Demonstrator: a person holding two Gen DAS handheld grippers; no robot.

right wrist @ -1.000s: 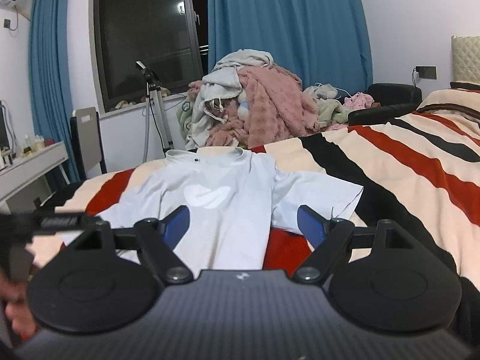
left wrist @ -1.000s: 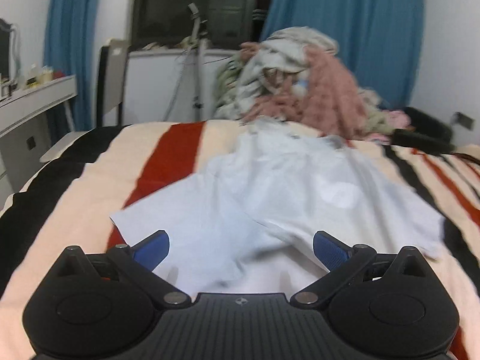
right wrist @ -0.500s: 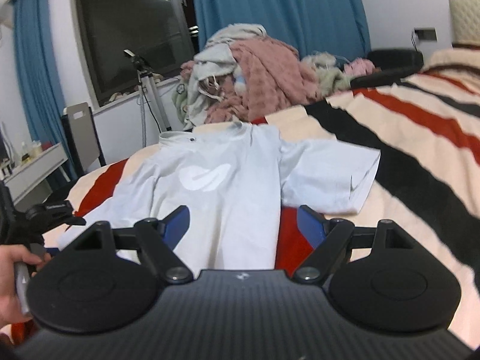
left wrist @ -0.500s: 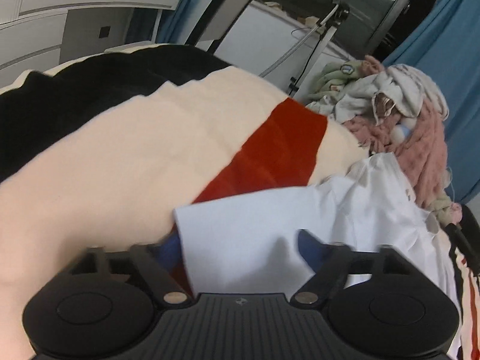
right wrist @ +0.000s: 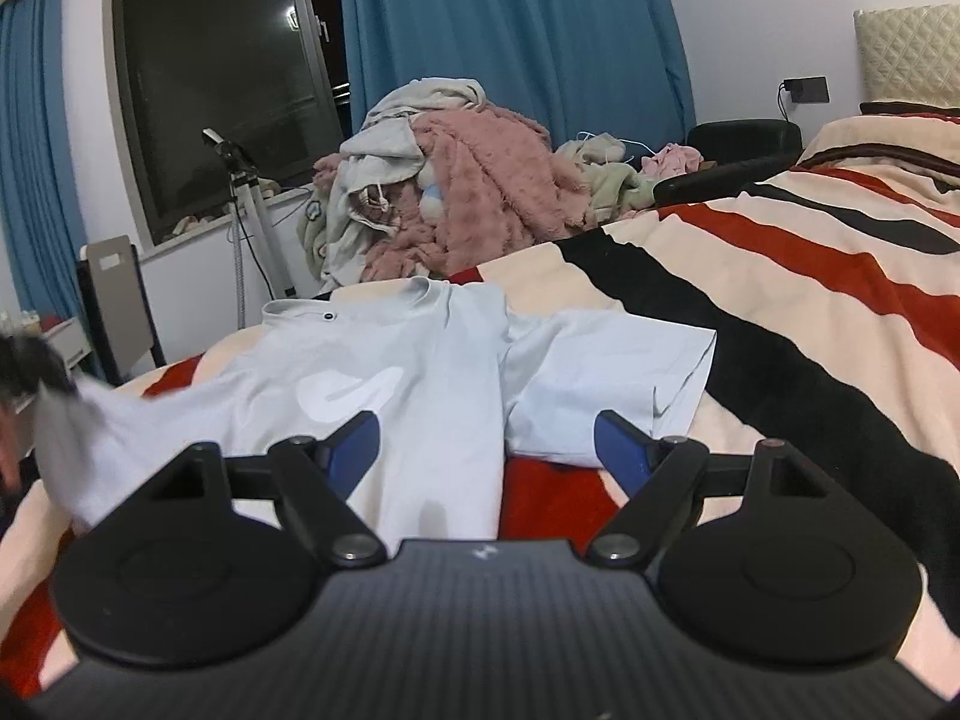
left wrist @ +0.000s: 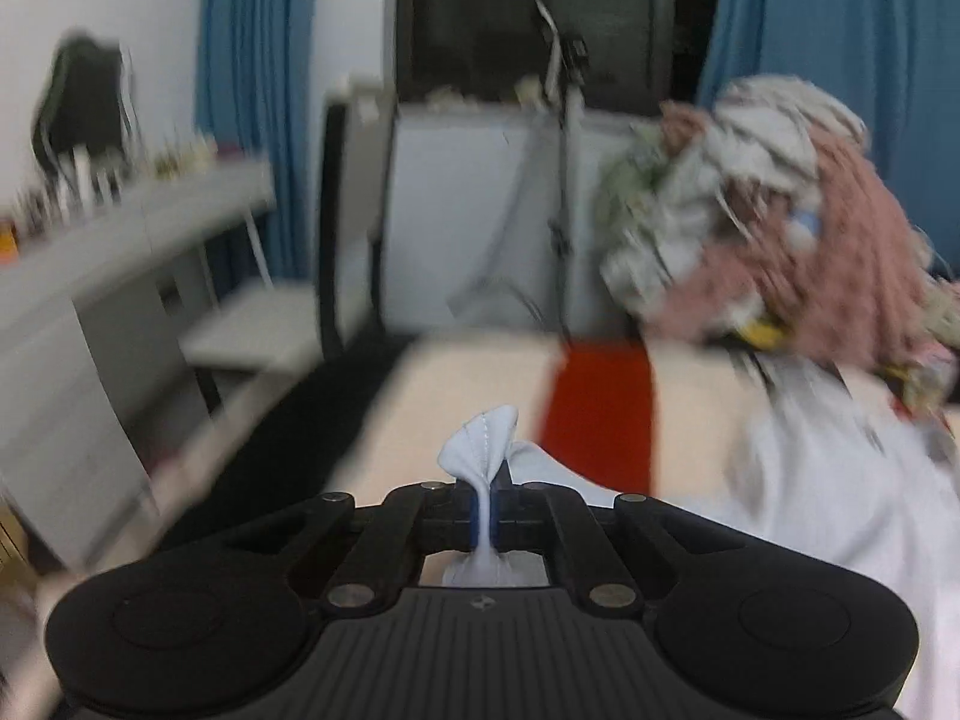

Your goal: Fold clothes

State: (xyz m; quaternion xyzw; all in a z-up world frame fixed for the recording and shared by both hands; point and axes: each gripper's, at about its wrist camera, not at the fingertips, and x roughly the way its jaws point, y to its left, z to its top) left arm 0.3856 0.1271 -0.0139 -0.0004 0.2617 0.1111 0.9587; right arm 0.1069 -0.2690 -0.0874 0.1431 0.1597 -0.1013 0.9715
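A: Two grippers, one pale blue shirt [right wrist: 390,396]. Start left. Left gripper [left wrist: 485,516]?

B: Jaws pinched together on the hem of the shirt's sleeve [left wrist: 483,438]; a fan of stitched fabric sticks up past the tips. They have just been closing, cloth between them. That view is smeared with blur.

A: Where's the shirt lying?

B: On the striped bedspread [right wrist: 780,276], red, cream and black bands. Front up, collar away from the camera, white logo on the chest. In the right wrist view the left sleeve is lifted off the cover and stretched toward the frame's left edge, blurred.

A: Middle?

B: Heap of clothes [right wrist: 444,180] behind the collar, pink fuzzy piece and grey ones on top. Tripod [right wrist: 252,204] to its left, dark window [right wrist: 222,72] and blue curtains [right wrist: 510,42] behind.

A: Right gripper [right wrist: 486,441]?

B: Jaws wide apart, nothing between the pads, low over the shirt's body. The other sleeve [right wrist: 606,378] lies flat on the cover just beyond its right finger.
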